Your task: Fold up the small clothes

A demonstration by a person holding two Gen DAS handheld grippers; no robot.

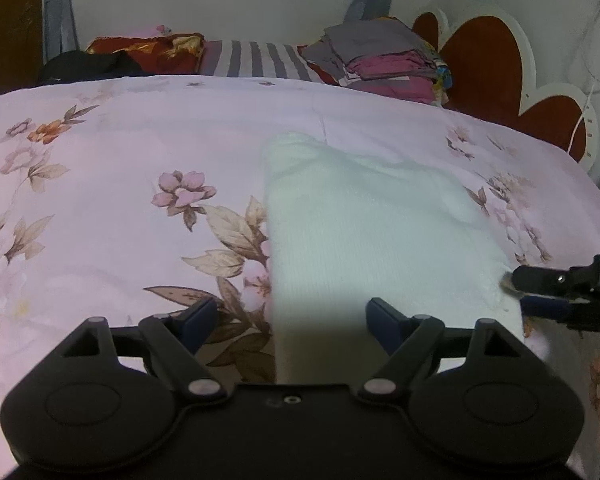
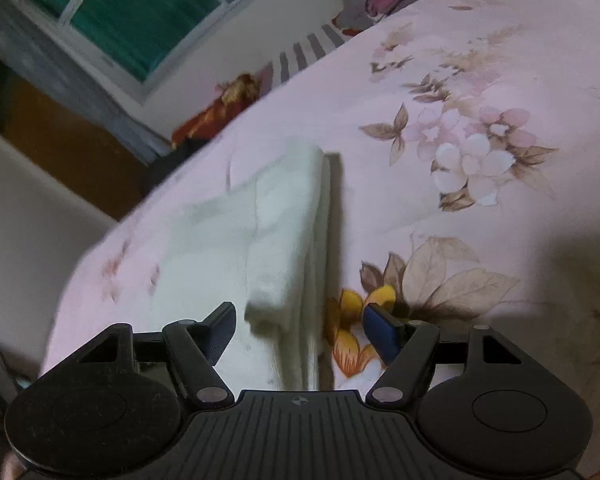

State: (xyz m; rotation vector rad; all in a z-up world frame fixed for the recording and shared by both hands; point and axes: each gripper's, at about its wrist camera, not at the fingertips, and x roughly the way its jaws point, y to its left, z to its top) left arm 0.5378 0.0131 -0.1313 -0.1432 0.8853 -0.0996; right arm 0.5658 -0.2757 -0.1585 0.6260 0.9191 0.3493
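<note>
A white knit garment (image 1: 364,224) lies folded in layers on the pink floral bedspread (image 1: 100,184). My left gripper (image 1: 292,320) is open, its blue-padded fingers astride the garment's near left edge, low over the bed. My right gripper (image 1: 518,290) shows at the garment's near right corner in the left wrist view. In the right wrist view the right gripper (image 2: 300,326) is open, with the garment's (image 2: 260,232) stacked folded edge between its fingers. Whether any pad touches the cloth is unclear.
A stack of folded clothes (image 1: 384,60) sits at the far side of the bed beside a striped pillow (image 1: 256,60) and a red floral pillow (image 1: 148,52). A red and white headboard (image 1: 500,68) stands at the right. A window (image 2: 132,12) is behind.
</note>
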